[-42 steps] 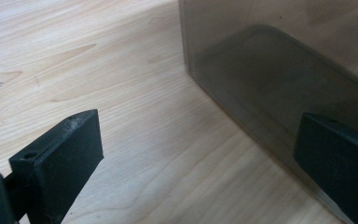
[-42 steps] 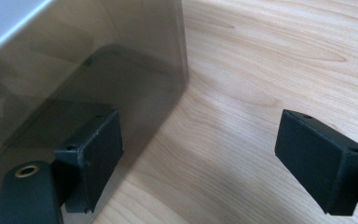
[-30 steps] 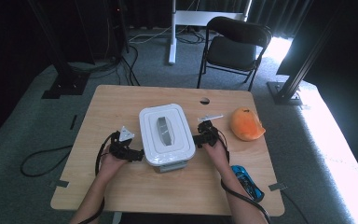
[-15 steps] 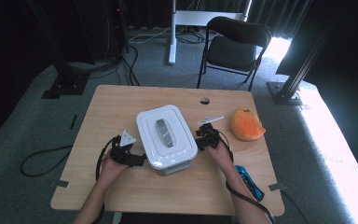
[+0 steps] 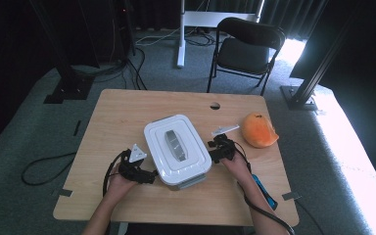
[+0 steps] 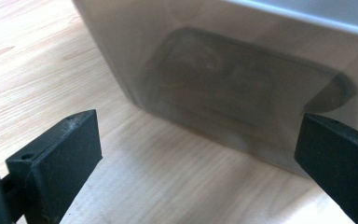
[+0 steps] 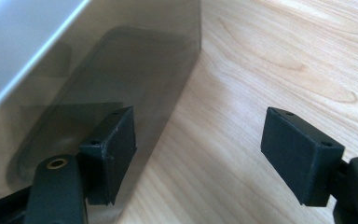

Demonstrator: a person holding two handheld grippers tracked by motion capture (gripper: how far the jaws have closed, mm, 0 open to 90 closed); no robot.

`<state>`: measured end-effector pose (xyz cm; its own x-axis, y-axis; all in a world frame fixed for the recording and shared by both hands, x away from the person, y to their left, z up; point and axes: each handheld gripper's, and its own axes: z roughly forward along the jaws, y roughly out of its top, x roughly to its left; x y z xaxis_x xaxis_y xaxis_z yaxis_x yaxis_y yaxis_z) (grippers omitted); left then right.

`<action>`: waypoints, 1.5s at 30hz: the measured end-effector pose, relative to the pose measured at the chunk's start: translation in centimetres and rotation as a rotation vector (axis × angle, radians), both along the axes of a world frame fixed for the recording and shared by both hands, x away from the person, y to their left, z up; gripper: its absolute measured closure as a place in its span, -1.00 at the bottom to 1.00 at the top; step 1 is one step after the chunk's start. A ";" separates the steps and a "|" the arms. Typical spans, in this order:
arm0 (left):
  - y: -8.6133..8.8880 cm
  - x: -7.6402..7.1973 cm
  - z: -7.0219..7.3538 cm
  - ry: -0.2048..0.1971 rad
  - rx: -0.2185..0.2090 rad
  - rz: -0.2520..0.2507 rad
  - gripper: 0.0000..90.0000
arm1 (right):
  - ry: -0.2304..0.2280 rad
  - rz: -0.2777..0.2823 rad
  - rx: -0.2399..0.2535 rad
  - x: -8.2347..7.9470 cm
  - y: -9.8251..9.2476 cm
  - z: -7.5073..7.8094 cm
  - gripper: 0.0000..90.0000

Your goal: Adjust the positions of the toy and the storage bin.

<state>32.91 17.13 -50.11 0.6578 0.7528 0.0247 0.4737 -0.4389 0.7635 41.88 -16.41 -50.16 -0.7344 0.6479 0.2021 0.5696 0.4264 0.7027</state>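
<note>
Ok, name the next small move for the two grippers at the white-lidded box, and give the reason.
Probably ease each gripper inward until a jaw pad meets the box's side. The left gripper stands open, facing the clear wall of the box with bare table between. The right gripper, whose jaws have just been closing, is also open with nothing between them, one jaw beside the wall.

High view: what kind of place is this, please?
Probably a lab or recording studio: a wooden table on grey carpet, dark curtains behind, a folding chair, and black metal stands with floor cables.
</note>
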 end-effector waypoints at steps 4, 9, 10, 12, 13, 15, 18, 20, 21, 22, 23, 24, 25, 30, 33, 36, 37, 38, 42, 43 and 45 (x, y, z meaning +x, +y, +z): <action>-0.4 -0.5 -0.1 0.004 0.002 -0.013 -0.98 | -0.007 0.016 0.002 -0.6 -0.4 0.1 -0.43; -0.3 -0.8 -0.6 -0.006 -0.017 0.002 -0.98 | 0.002 0.003 -0.015 -0.6 -0.9 0.0 -0.51; -0.1 -0.8 -0.7 -0.003 -0.031 0.013 -0.98 | -0.014 -0.007 -0.027 -0.5 -0.9 0.1 -0.60; 0.2 -0.4 -1.2 0.012 -0.037 0.030 -0.98 | -0.036 -0.023 -0.017 -0.4 -1.1 0.0 -0.61; 0.3 -0.3 -1.3 0.013 -0.024 0.036 -0.98 | -0.029 -0.035 -0.030 -0.2 -1.1 -0.1 -0.61; 0.6 0.0 -1.6 0.023 -0.030 0.047 -0.98 | -0.024 -0.046 -0.050 0.2 -1.1 -0.4 -0.62; 0.8 0.3 -1.9 0.022 -0.023 0.064 -0.98 | 0.004 -0.068 -0.047 1.3 -1.3 -0.7 -0.62; 1.0 0.7 -2.0 0.025 -0.026 0.077 -0.98 | 0.008 -0.084 -0.045 1.8 -1.3 -0.8 -0.62; 1.1 1.0 -2.0 0.024 -0.027 0.083 -0.98 | 0.015 -0.087 -0.037 2.1 -1.2 -0.8 -0.62; 1.3 1.2 -2.1 0.027 -0.034 0.090 -0.98 | 0.022 -0.089 -0.027 2.4 -1.1 -0.8 -0.62; 1.3 1.3 -2.1 0.030 -0.040 0.099 -0.98 | 0.021 -0.093 -0.021 2.6 -1.0 -0.8 -0.62; 1.4 1.6 -2.0 0.027 -0.035 0.103 -0.98 | 0.018 -0.099 -0.020 2.7 -0.9 -0.8 -0.62; 1.4 1.6 -2.0 0.027 -0.035 0.103 -0.98 | 0.018 -0.099 -0.020 2.7 -0.9 -0.8 -0.62; 1.4 2.6 -1.7 0.024 -0.026 0.113 -0.98 | 0.026 -0.123 0.007 3.9 -0.2 -1.2 -0.62; 1.4 2.8 -1.5 0.017 -0.020 0.113 -0.98 | 0.031 -0.107 -0.012 4.4 0.5 -1.3 -0.63; 1.5 2.8 -1.2 0.016 -0.038 0.112 -0.98 | 0.030 -0.097 -0.009 4.8 1.1 -1.1 -0.64; 1.5 2.8 -1.2 0.016 -0.038 0.112 -0.98 | 0.030 -0.097 -0.009 4.8 1.1 -1.1 -0.64; 1.5 2.7 -1.0 0.013 -0.034 0.105 -0.98 | 0.039 -0.076 0.019 5.0 1.5 -1.1 -0.60; 1.4 2.7 -0.9 0.016 -0.031 0.105 -0.98 | 0.031 -0.076 0.019 5.1 1.6 -1.1 -0.60; 1.4 2.7 -0.9 0.016 -0.031 0.105 -0.98 | 0.037 -0.075 0.032 5.0 1.5 -1.2 -0.60; 1.1 2.5 -0.9 0.017 -0.031 0.097 -0.98 | 0.047 -0.063 0.062 4.8 1.2 -1.2 -0.51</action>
